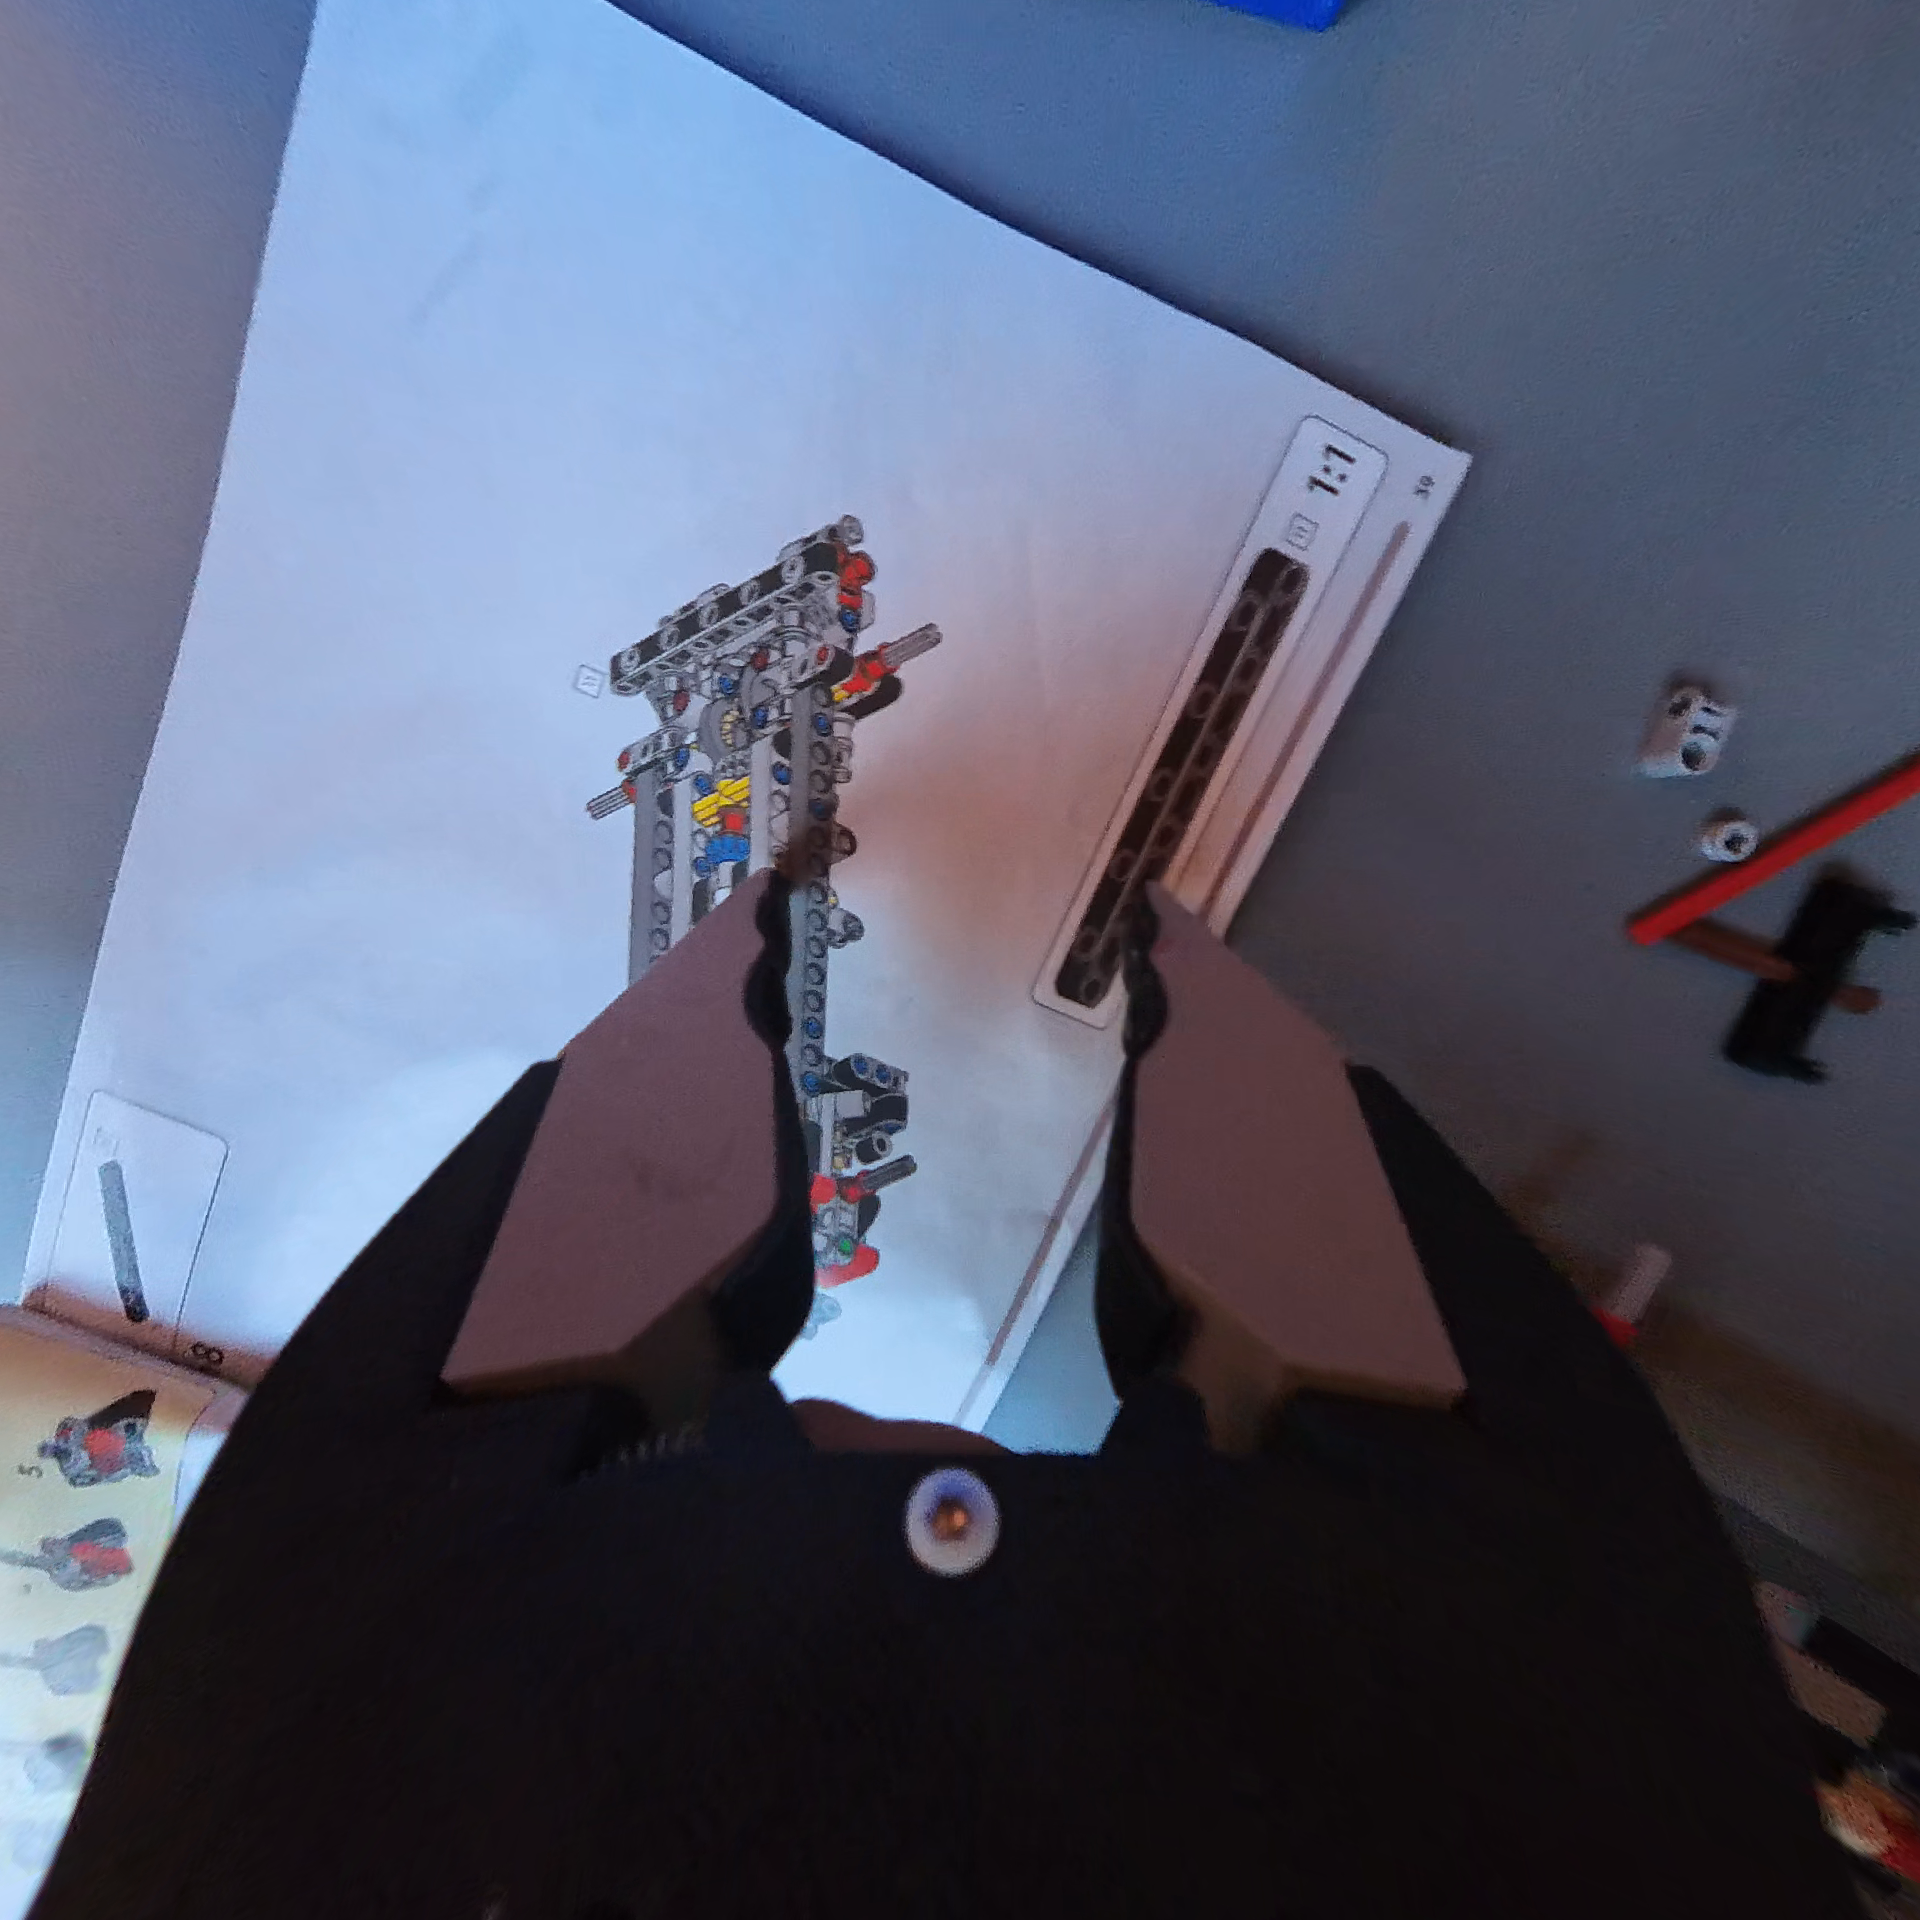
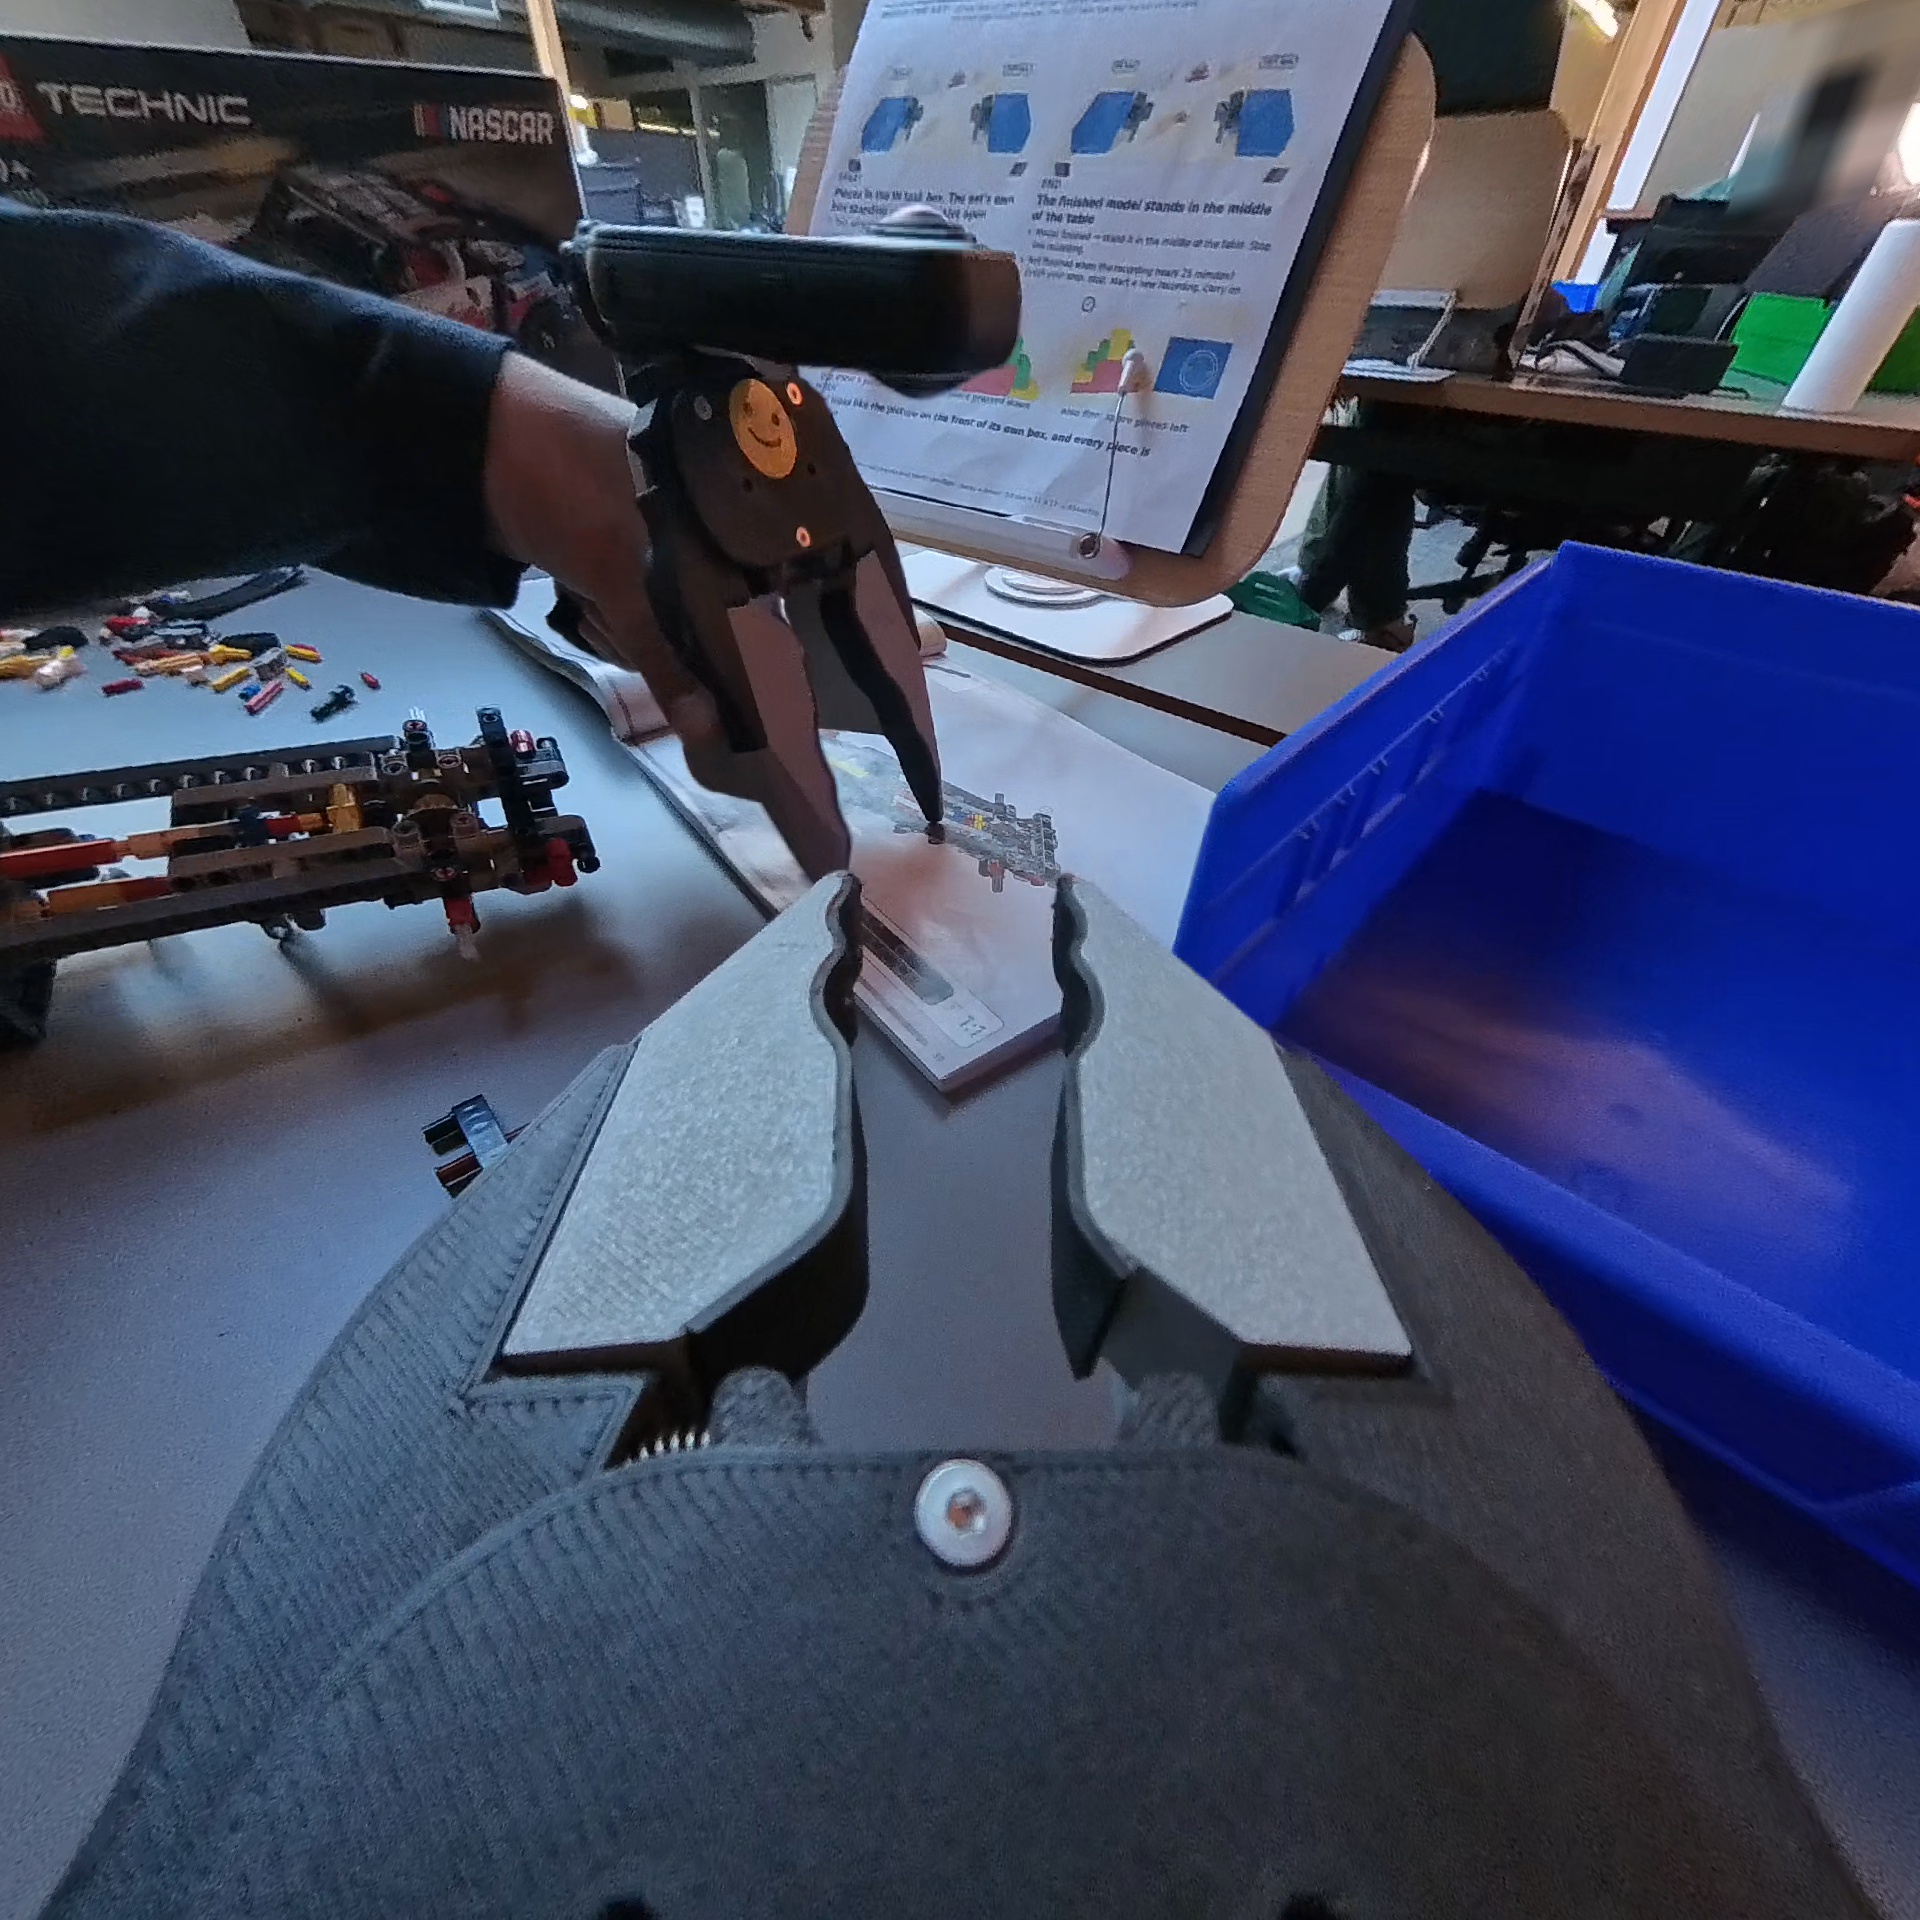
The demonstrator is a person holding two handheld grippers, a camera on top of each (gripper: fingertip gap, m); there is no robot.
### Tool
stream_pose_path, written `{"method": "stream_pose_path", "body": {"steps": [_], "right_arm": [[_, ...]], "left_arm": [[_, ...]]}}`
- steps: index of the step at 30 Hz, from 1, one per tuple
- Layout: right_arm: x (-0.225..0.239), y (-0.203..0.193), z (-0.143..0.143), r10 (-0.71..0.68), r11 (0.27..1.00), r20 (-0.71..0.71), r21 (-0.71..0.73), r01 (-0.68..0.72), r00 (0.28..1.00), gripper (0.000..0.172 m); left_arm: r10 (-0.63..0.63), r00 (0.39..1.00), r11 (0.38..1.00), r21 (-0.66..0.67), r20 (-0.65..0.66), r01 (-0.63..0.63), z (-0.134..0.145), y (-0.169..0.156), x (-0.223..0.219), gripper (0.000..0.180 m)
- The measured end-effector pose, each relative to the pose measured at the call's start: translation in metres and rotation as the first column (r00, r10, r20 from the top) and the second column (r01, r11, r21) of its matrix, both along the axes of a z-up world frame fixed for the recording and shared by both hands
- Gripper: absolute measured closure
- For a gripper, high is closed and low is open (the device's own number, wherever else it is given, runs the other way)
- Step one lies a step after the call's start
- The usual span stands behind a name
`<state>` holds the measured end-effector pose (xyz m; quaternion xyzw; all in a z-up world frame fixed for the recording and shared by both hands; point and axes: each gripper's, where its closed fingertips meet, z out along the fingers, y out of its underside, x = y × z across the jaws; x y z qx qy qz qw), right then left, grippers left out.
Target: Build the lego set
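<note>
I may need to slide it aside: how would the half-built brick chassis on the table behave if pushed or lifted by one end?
The chassis is long and low, so it would probably slide, not tip. Built from many pinned beams, it may flex or shed protruding pins if lifted by one end. It likely feels light.

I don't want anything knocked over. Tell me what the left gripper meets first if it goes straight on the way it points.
Most likely the open white instruction booklet. The left gripper, jaws open and empty, points steeply down with its fingertips just over the printed model diagram. Whether they already touch the page is unclear.
</note>
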<state>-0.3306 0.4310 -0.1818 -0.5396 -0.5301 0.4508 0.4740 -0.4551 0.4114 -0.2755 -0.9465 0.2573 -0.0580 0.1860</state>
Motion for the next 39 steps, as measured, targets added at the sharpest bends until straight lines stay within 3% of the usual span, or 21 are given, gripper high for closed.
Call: {"method": "stream_pose_path", "body": {"steps": [3,6,7,8,11,13,15,18,20,21,25,30,33,39], "right_arm": [[-0.001,-0.001,-0.002,0.004,1.0,0.011,0.0,-0.004,1.0,0.137],[-0.001,-0.002,-0.003,0.006,1.0,0.016,0.015,-0.006,1.0,0.138],[-0.001,-0.003,-0.003,0.009,1.0,0.016,0.015,-0.009,1.0,0.138],[-0.002,-0.003,-0.003,0.012,1.0,0.017,0.013,-0.012,1.0,0.139],[-0.002,-0.005,-0.004,0.022,1.0,0.02,0.002,-0.022,1.0,0.139],[-0.003,-0.005,-0.005,0.025,1.0,0.024,0.0,-0.025,0.999,0.139],[-0.003,-0.004,-0.006,0.022,1.0,0.026,-0.001,-0.022,0.999,0.14],[-0.002,-0.003,-0.005,0.02,1.0,0.019,-0.015,-0.02,1.0,0.141],[-0.003,-0.004,-0.005,0.027,0.999,0.016,-0.029,-0.027,1.0,0.141],[-0.004,-0.006,-0.007,0.041,0.998,0.022,-0.037,-0.041,0.999,0.141],[-0.01,-0.017,-0.019,0.084,0.996,0.102,-0.007,-0.084,0.991,0.139],[-0.018,-0.01,-0.024,0.023,0.994,0.172,0.099,-0.041,0.985,0.139],[-0.029,-0.004,-0.031,-0.02,0.986,0.248,0.166,-0.023,0.968,0.138],[-0.045,-0.014,-0.033,0.018,0.985,0.253,0.161,-0.06,0.967,0.139]], "left_arm": [[0.053,0.998,0.997,0.045,0.036,-0.055,0.001,0.005,-0.007,0.134],[0.066,0.996,0.994,0.079,0.053,-0.07,0.002,0.004,-0.006,0.134],[0.055,0.998,0.997,0.057,0.044,-0.057,0.002,0.001,-0.005,0.125],[0.032,0.999,0.999,0.031,0.034,-0.033,0.002,-0.003,-0.001,0.104],[-0.029,1.0,0.996,0.087,-0.01,0.03,0.014,0.005,0.004,0.1],[-0.063,0.988,0.997,0.028,-0.138,0.068,0.002,0.004,-0.011,0.089],[-0.021,1.0,1.0,0.018,0.007,0.021,0.0,0.007,-0.004,0.115],[-0.043,0.999,0.997,0.061,0.019,0.042,-0.001,0.004,-0.002,0.12],[-0.049,0.999,0.996,0.08,0.02,0.048,0.001,0.003,0.001,0.166],[-0.034,0.999,0.995,0.099,0.015,0.032,0.0,0.005,0.0,0.178],[0.009,0.997,0.99,0.141,0.075,-0.019,0.0,0.006,-0.001,0.18],[0.072,0.984,0.99,0.108,0.161,-0.09,0.001,0.006,-0.003,0.18],[0.084,0.988,0.99,0.104,0.131,-0.098,0.002,0.006,-0.013,0.18],[0.091,0.988,0.975,0.19,0.121,-0.113,0.046,0.006,-0.033,0.18]]}}
